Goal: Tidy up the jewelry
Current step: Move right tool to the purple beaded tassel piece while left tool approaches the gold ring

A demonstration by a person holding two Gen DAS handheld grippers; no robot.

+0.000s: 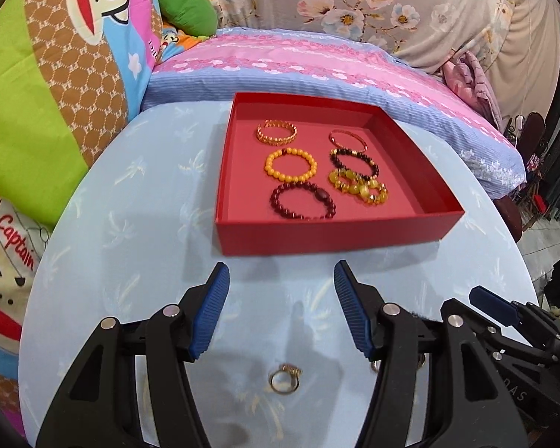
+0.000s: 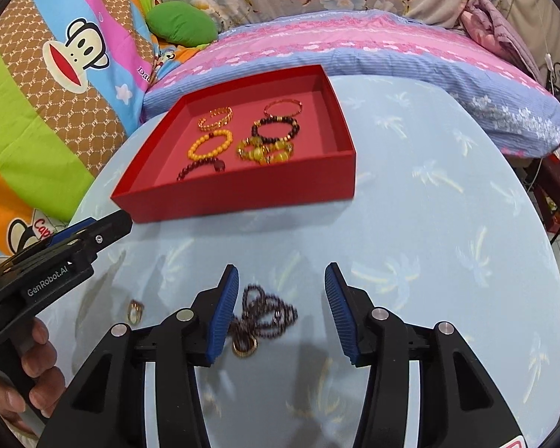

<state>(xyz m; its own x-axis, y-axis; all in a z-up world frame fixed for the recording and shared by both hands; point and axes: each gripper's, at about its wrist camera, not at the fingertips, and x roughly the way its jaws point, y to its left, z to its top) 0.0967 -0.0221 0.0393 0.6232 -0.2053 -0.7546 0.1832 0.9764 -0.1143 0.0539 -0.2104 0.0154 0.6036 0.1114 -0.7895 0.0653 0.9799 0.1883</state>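
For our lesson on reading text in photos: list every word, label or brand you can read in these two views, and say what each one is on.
"GenRobot.AI" – white print on the black left gripper.
"Captain" – red script on the cartoon quilt.
"Cap…" – the same word on the quilt, cut off by the gripper in the right wrist view.
"…AS" – grey letters on the right gripper, partly hidden.
Small writing beside the quilt's monkey faces: too blurred to read.

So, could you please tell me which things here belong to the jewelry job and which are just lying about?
Job:
- red box holding six bracelets
- gold ring on the table
- dark bead necklace on the table
- left claw, open
- right claw, open

Lying about:
- green cushion
- cartoon quilt
- pink bedspread
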